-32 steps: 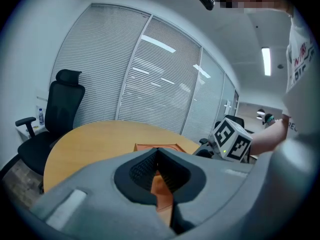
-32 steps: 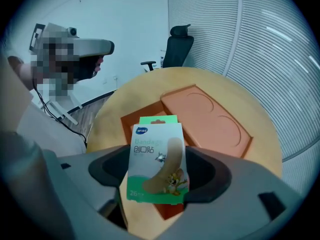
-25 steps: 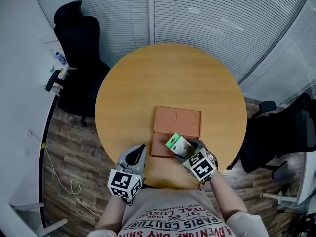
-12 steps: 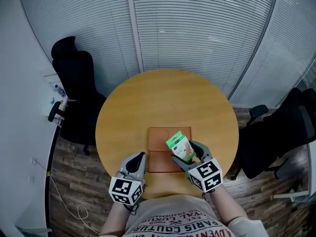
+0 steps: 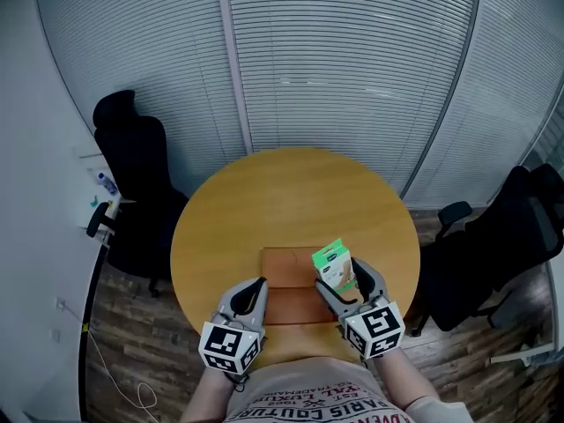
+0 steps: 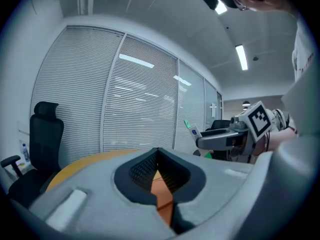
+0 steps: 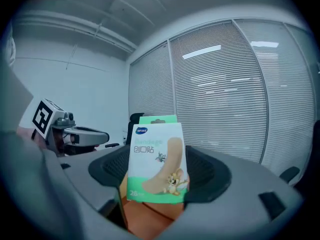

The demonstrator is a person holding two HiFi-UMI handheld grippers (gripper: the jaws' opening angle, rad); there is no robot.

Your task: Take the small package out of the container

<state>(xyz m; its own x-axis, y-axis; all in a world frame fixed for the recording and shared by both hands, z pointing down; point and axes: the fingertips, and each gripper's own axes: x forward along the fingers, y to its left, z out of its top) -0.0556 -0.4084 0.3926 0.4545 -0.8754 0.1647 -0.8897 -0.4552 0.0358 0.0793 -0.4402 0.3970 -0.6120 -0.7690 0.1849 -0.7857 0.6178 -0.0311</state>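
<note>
A flat orange container [image 5: 286, 276] lies on the near part of the round wooden table [image 5: 291, 192]. My right gripper [image 5: 345, 282] is shut on a small green-and-white bandage package [image 5: 335, 265], held upright above the container's right side. In the right gripper view the package [image 7: 157, 159] stands between the jaws, with the orange container [image 7: 150, 219] below. My left gripper [image 5: 251, 294] hovers at the container's near left corner, shut with nothing in it. The left gripper view shows the container [image 6: 162, 204] through the thin slit between the jaws and the package [image 6: 192, 130] off to the right.
A black office chair [image 5: 132, 174] stands left of the table and another [image 5: 502, 245] to the right. Glass walls with blinds curve behind the table. A bottle [image 5: 104, 183] sits on a ledge at far left.
My right gripper has raised the package from low and tilted over the container to upright above it. The left gripper has stayed by the container. The head view has tipped upward.
</note>
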